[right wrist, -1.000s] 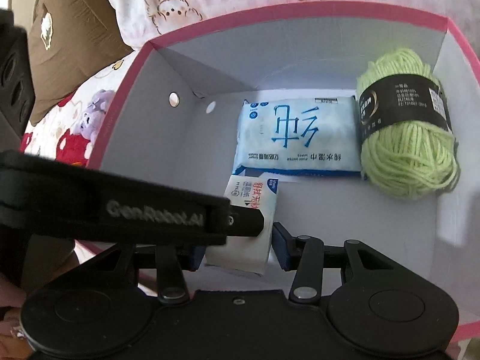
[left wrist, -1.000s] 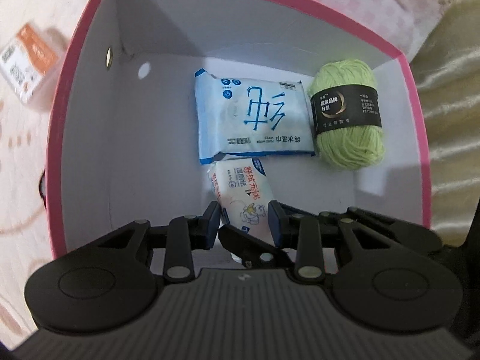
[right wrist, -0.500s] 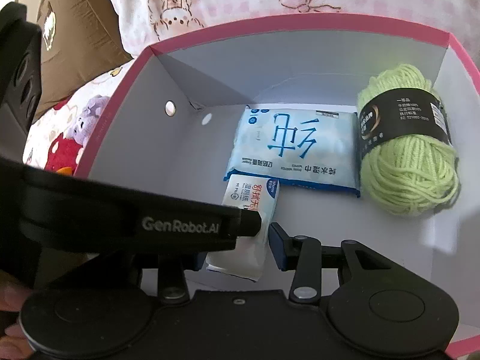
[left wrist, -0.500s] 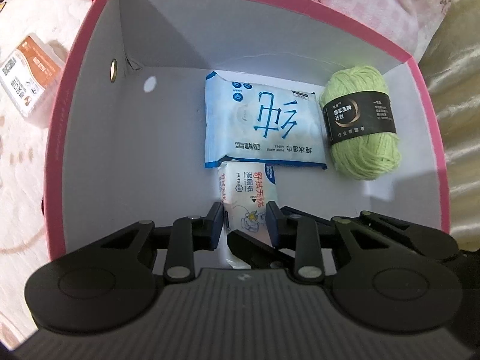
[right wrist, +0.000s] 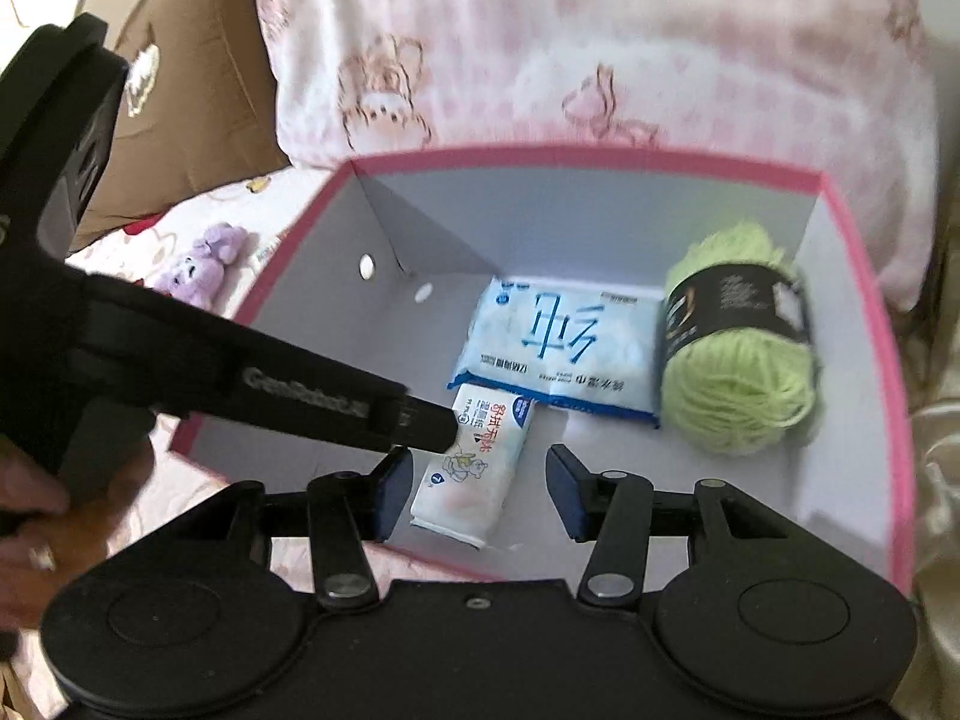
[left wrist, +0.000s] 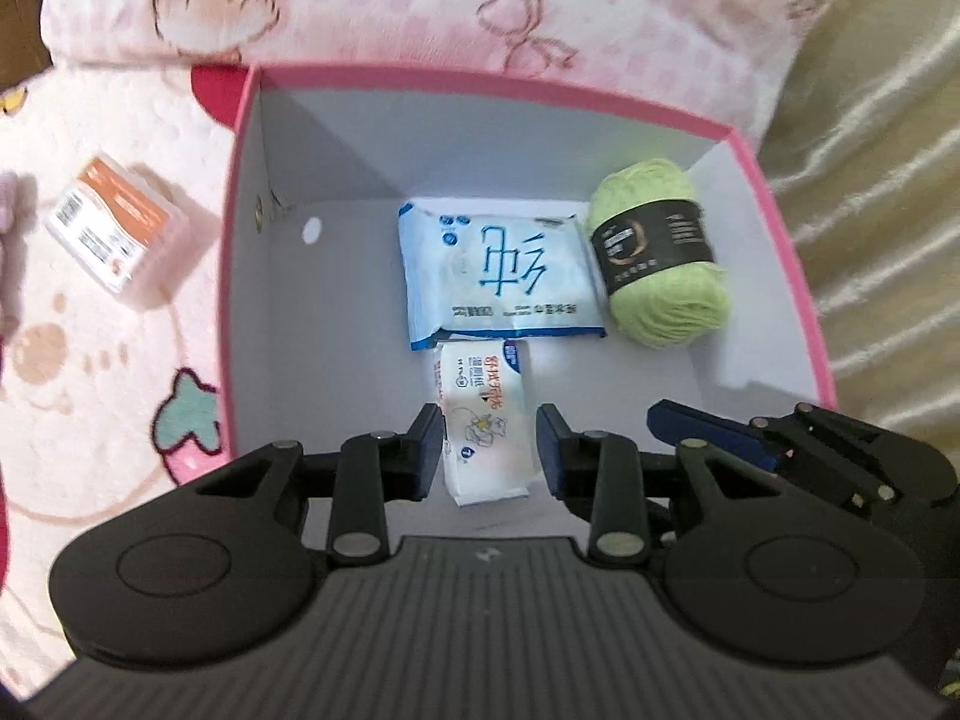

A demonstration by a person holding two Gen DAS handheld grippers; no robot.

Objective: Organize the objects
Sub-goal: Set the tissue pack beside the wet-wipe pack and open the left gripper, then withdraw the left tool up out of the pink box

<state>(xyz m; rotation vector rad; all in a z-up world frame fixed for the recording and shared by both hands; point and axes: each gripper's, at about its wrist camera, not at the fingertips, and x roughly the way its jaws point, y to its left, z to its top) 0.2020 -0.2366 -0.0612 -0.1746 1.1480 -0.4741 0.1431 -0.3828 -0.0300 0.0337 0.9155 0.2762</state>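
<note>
A pink-rimmed box (left wrist: 774,192) (right wrist: 864,276) with grey walls holds a large blue wipes pack (left wrist: 501,273) (right wrist: 558,351), a green yarn ball (left wrist: 657,252) (right wrist: 741,339) and a small white tissue pack (left wrist: 486,423) (right wrist: 474,468). The tissue pack lies on the box floor near the front. My left gripper (left wrist: 487,450) is open above the box, its fingers either side of the tissue pack without touching it. My right gripper (right wrist: 477,495) is open too and holds nothing. The left gripper's body (right wrist: 240,372) crosses the right wrist view.
An orange-and-clear plastic box (left wrist: 114,222) lies on the pink bedding left of the box. A small purple plush toy (right wrist: 201,261) sits on the bedding. A brown cushion (right wrist: 180,96) and a pink patterned pillow (right wrist: 600,48) lie behind the box. Shiny beige fabric (left wrist: 888,150) is at the right.
Both grippers have pulled back and up out of the box, and their jaws have opened wider. The small tissue pack stays on the box floor.
</note>
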